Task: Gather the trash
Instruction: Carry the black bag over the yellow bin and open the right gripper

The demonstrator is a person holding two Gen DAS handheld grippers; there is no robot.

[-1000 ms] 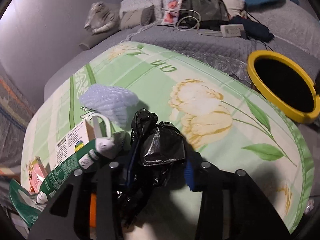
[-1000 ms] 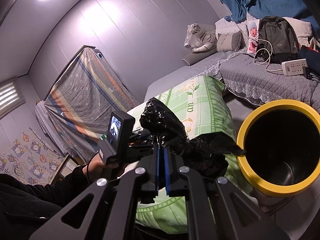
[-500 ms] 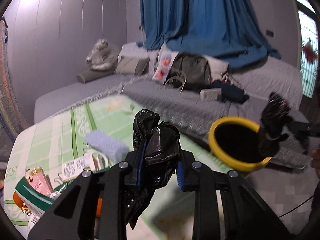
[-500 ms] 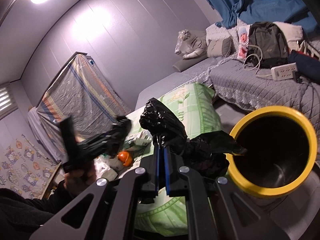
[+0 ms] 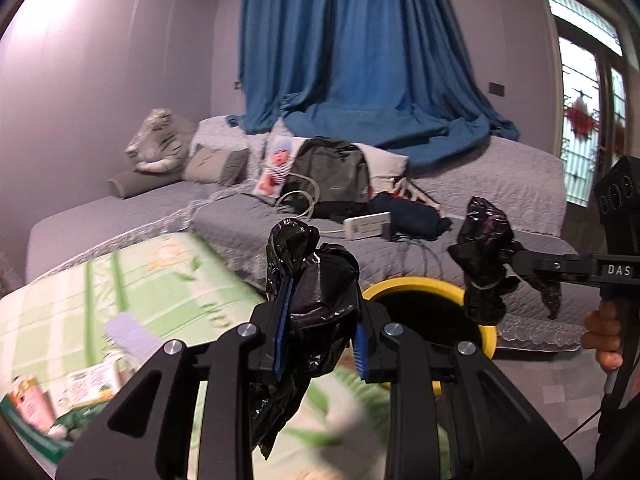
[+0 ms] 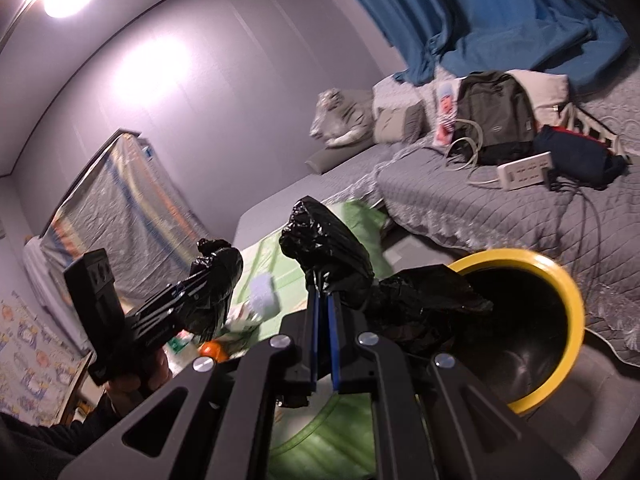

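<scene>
Clamping black bag, left claw was seen at lower centre; second black bag was pinched by right claw, beside yellow-rimmed bin at right.

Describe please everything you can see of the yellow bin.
The bin is round, with a thick yellow rim and a dark, glossy inside, likely plastic. It stands upright and open on the floor, between the bed and the green mat. A black bag, clamped in the right gripper, hangs over its rim.
</scene>
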